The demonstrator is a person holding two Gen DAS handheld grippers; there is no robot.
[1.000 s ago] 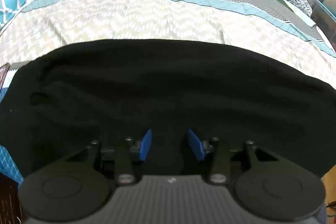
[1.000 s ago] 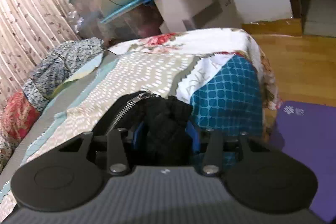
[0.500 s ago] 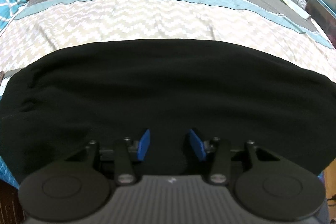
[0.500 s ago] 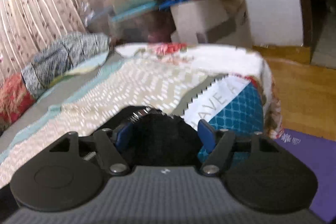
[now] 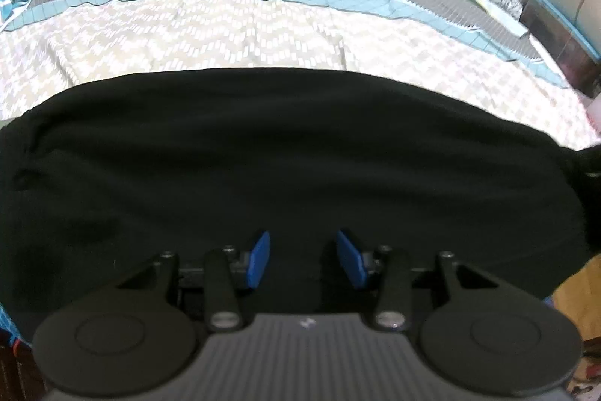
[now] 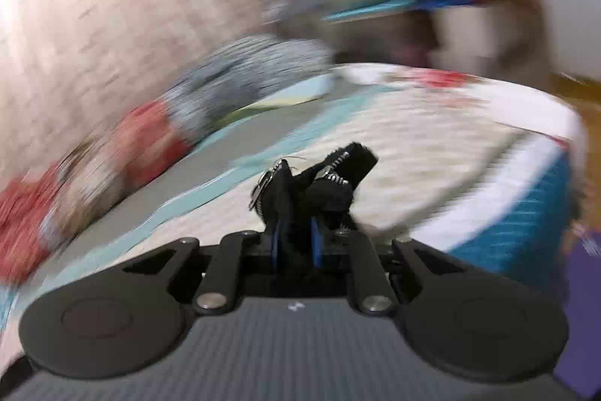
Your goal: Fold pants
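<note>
Black pants (image 5: pixel 285 153) lie spread across the bed (image 5: pixel 225 32), over its near edge. The left hand-held gripper (image 5: pixel 302 260) sits at the pants' near hem, its blue pads apart around dark fabric. The right hand-held gripper (image 6: pixel 295 243), having just closed, pinches the bunched zipper end (image 6: pixel 326 175) above the bed.

Soft indoor light; right-wrist view motion-blurred.

Matt black cloth pants (image 5: pixel 293 153) with a shiny metal zipper (image 6: pixel 336 171) lie on a quilted cloth bedspread (image 5: pixel 233 36).
</note>
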